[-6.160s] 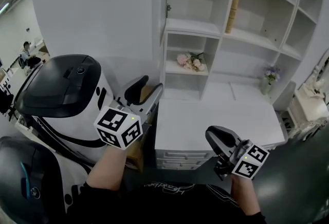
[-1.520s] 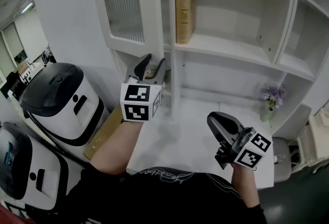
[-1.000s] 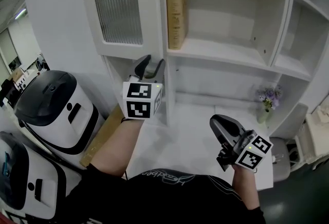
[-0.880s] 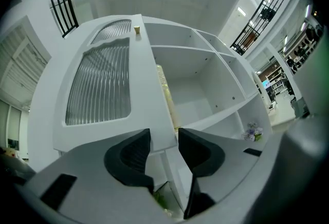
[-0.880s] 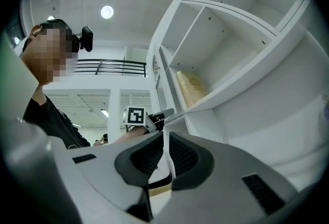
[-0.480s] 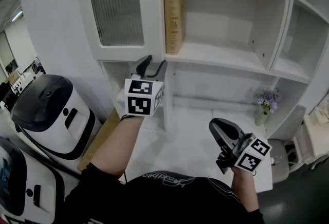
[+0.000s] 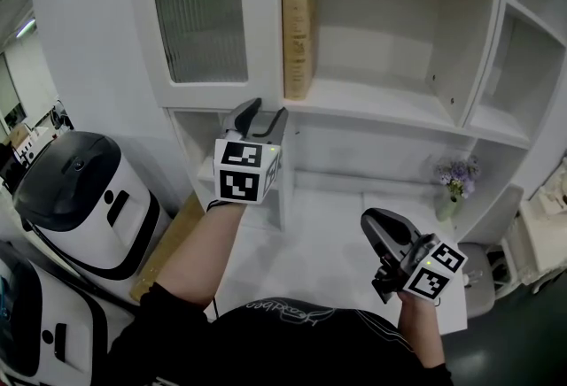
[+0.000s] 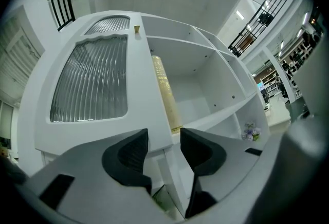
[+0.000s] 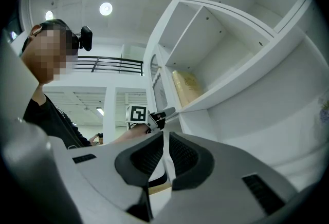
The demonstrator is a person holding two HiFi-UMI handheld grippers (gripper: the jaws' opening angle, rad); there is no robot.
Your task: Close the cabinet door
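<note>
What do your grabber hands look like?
The left gripper and right gripper each have grey fingers with black pads and a white cube with black square markers. The person wears a black short-sleeved top. The left fingers are opening, with the door corner between them.

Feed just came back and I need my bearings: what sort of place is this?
Likely a showroom or lab mock-up of a home study, not a lived-in room: a white shelf unit with a glass door and one book, flowers on the desk, white-and-black machines parked beside it.
</note>
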